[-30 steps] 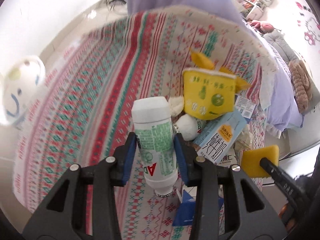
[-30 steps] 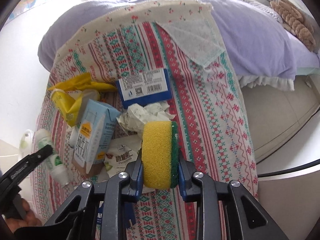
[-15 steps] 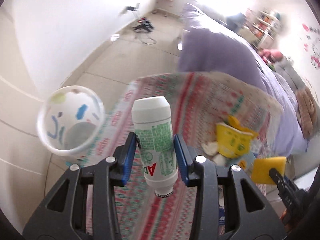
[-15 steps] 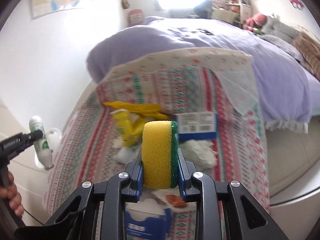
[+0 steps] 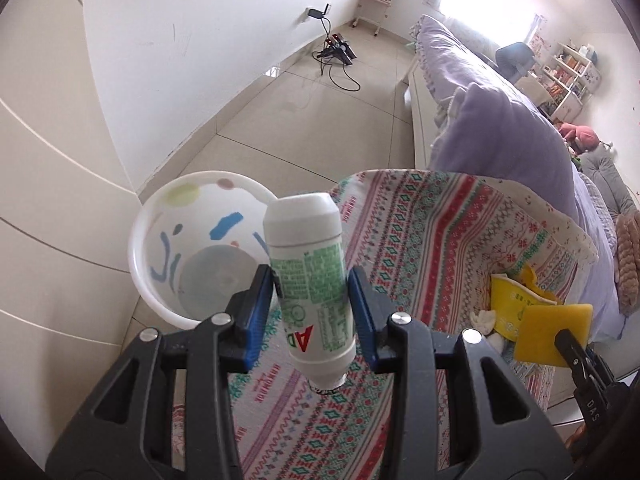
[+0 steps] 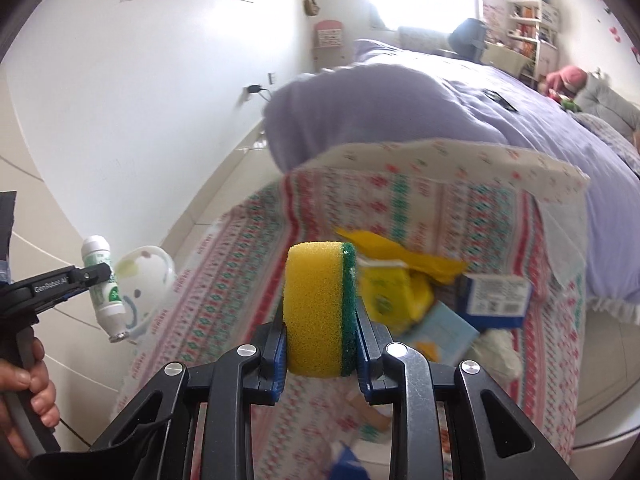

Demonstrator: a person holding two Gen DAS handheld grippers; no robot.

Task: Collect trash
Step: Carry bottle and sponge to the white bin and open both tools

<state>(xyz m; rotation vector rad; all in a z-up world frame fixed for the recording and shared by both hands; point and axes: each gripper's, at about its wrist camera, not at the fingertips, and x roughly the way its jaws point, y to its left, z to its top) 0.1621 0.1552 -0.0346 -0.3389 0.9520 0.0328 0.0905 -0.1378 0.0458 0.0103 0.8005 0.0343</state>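
Note:
My left gripper (image 5: 312, 316) is shut on a white bottle with a green label (image 5: 310, 280), neck pointing down; it shows again as the bottle (image 6: 102, 284) at the left of the right wrist view. A white bin with coloured marks (image 5: 192, 248) stands on the floor just left of and beyond the bottle. My right gripper (image 6: 320, 340) is shut on a yellow and green sponge (image 6: 320, 304), also seen as the sponge (image 5: 552, 332) at the right edge of the left wrist view. More trash lies on the patterned cloth (image 6: 240, 280): a yellow carton (image 6: 394, 288), a blue box (image 6: 496, 300).
A bed with a purple duvet (image 6: 460, 112) lies beyond the cloth. White walls (image 5: 160, 60) bound the tiled floor (image 5: 320, 120) on the left, with cables and a charger at the far end. A hand (image 6: 24, 396) holds the left gripper's handle.
Both grippers swung left and rose, away from the trash pile toward the white bin, each keeping its load. The bin has come from the left edge to right beside the bottle.

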